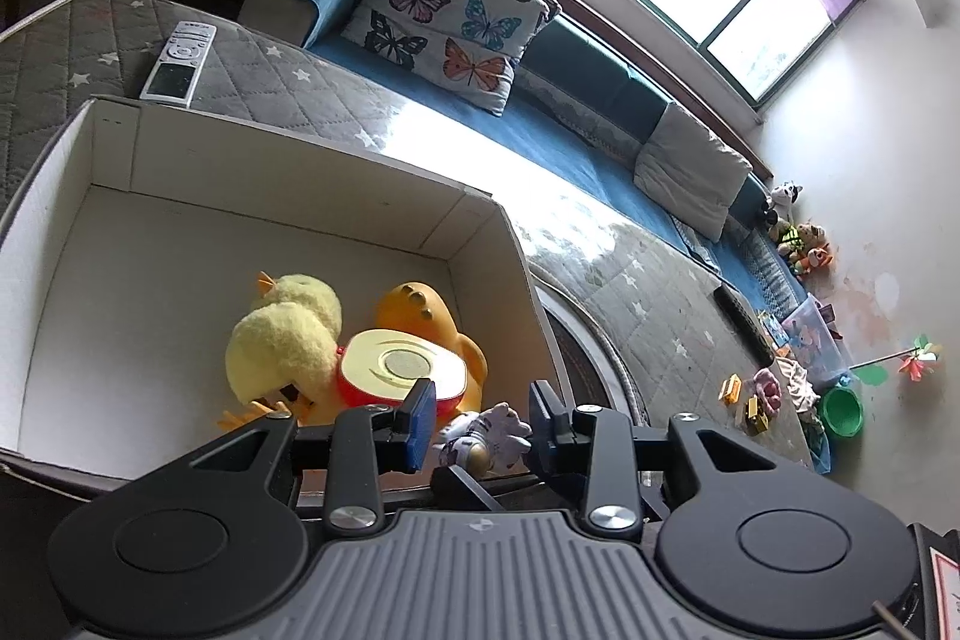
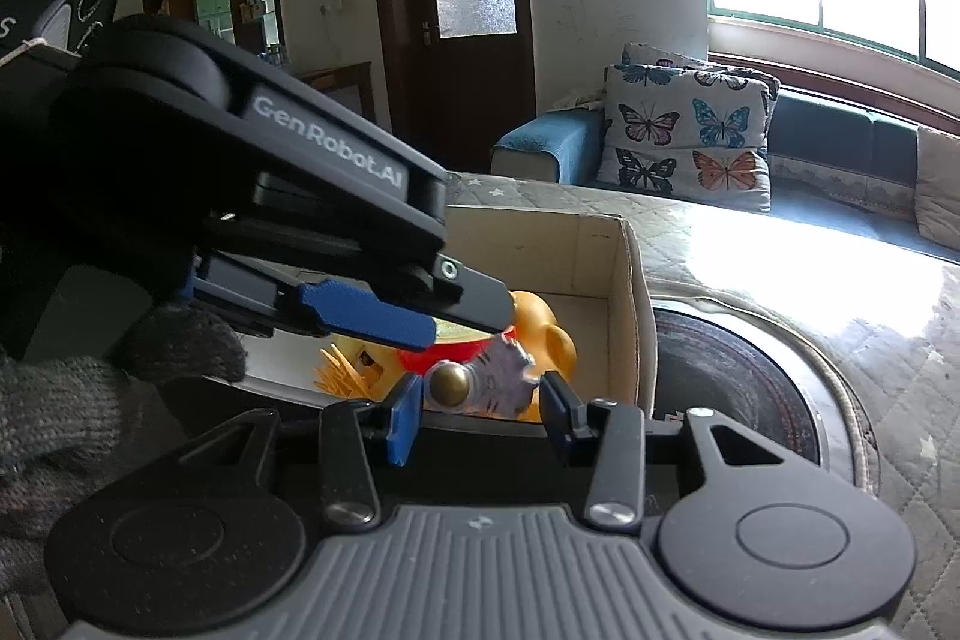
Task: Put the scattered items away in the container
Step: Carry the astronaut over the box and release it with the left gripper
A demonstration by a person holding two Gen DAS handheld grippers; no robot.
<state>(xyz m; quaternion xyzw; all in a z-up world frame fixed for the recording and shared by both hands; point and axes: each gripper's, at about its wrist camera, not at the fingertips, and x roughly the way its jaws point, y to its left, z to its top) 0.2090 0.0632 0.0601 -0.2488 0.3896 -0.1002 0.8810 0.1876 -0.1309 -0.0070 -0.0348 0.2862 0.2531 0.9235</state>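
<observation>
A white cardboard box holds a yellow plush duck, an orange toy and a red-and-cream round toy. A small white astronaut figure with a gold visor lies in the box's near right corner, between the open fingers of my left gripper, not gripped. In the right wrist view the astronaut also sits between the open jaws of my right gripper, and the left gripper reaches over the box just above it.
The box rests on a grey quilted star-pattern cover with a white remote control beyond it. A blue sofa with a butterfly cushion is behind. Small toys and a green pot lie far right. A dark round recess is beside the box.
</observation>
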